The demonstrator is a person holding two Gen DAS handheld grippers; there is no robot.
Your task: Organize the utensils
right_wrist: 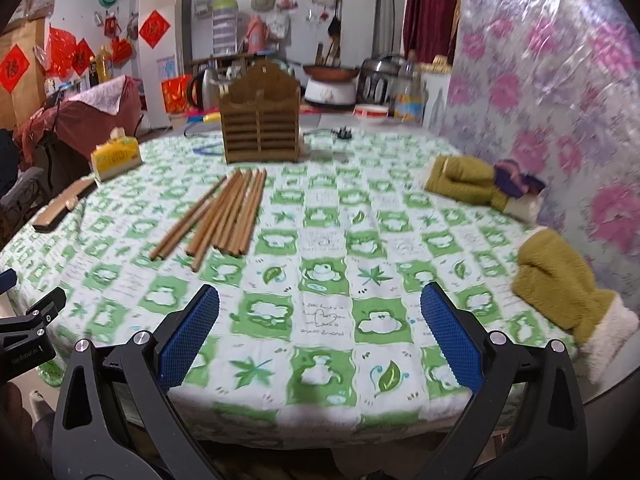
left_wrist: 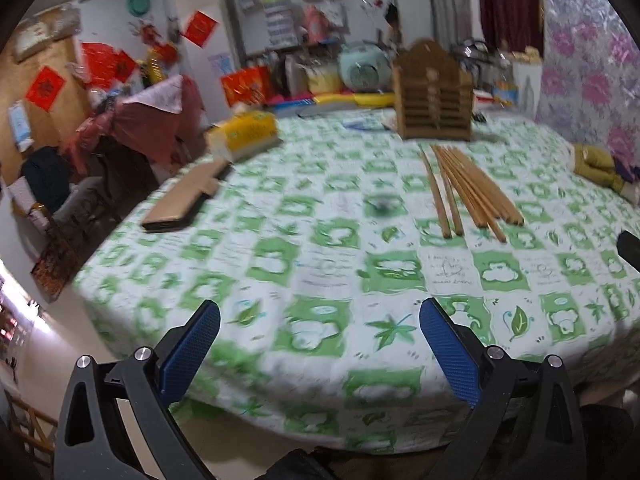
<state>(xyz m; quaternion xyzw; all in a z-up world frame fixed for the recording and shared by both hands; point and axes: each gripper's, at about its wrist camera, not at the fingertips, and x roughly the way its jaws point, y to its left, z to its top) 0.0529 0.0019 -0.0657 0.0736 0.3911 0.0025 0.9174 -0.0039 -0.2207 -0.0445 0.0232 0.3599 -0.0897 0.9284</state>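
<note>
- Hovering at the near edge of the counter (right_wrist: 320,320), the right gripper (right_wrist: 320,336) has its fingers (right_wrist: 188,336) spread wide and empty; it faces the work, well short of it.
- Left gripper (left_wrist: 320,352): likewise wide apart, holding nothing, over the near edge.
- Chopsticks (right_wrist: 224,212) lie loose in a rough bundle on the cloth, tips fanned towards the near side, none yet stowed.
- Holder (right_wrist: 260,116) stands upright just beyond the bundle, slots facing the grippers; judged the intended destination, being the nearest container.
- Mittens (right_wrist: 560,280) and tissue box (right_wrist: 116,158) sit well apart from the bundle and do not block the approach.
- Judgement: task at its start; the next move calls for a reach to the bundle.
</note>
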